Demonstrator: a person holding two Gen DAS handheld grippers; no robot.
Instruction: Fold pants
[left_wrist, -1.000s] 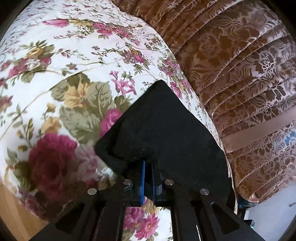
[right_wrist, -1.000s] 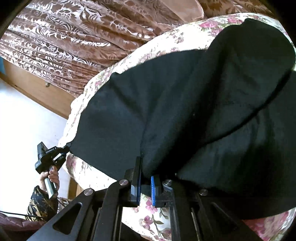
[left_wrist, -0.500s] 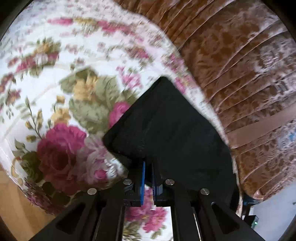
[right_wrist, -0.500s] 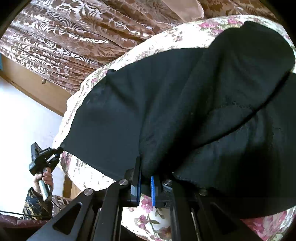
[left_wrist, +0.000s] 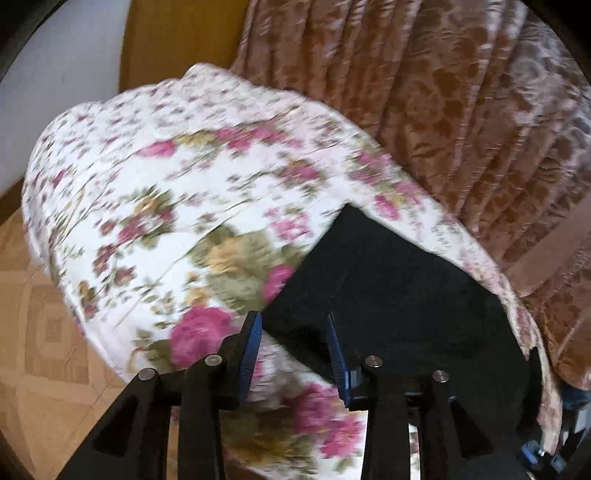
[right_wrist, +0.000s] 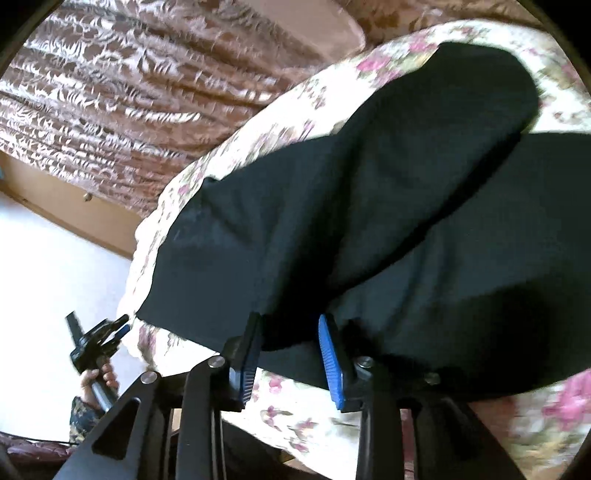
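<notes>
Now both claws opening: left gripper (left_wrist: 293, 343) off pants (left_wrist: 388, 295) corner, right gripper (right_wrist: 290, 345) straddling near hem, pads clear. Risk: hem near bedspread (left_wrist: 166, 192) edge; snagged pad drags fold loose.

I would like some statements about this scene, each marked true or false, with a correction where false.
1. The black pants lie on a floral bedspread. True.
2. The left gripper is clamped tight on the pants. False: its jaws are opening, and the blue pads stand apart with a corner of the cloth lying between them.
3. A brown patterned curtain hangs behind the bed. True.
4. The pants are white. False: they are black.
5. The right gripper has its jaws apart at the near edge of the pants. True; they are opening.
6. The pants hang on a hanger. False: they lie spread on the bed.
</notes>
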